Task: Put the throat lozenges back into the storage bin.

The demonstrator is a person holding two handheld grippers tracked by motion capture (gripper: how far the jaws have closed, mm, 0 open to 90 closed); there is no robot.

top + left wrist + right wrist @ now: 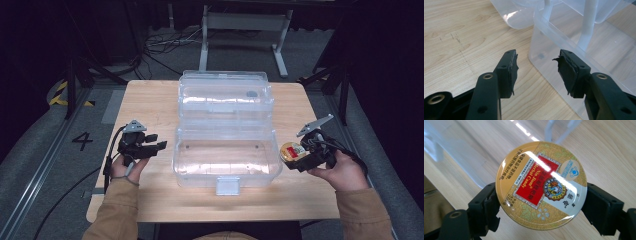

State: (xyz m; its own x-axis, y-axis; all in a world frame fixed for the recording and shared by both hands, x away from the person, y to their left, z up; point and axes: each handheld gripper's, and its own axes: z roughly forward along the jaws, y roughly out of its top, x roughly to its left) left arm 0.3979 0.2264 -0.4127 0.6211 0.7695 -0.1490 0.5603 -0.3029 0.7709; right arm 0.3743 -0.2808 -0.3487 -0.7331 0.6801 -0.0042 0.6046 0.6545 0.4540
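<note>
Right gripper view, right tongs [541,202] clamping candy tin [541,185] edgewise, lid facing camera, left tongs [537,71] agape

Your candy tin [541,185], at the centre of the right gripper view, has a glossy printed lid that throws back glare. The storage box [226,150], mid-frame in the high view, is clear, smooth plastic. Under it the table [150,100] is pale matt wood grain. Your left gripper [537,72] has matt black jaws with ragged rubbery pads.
</note>
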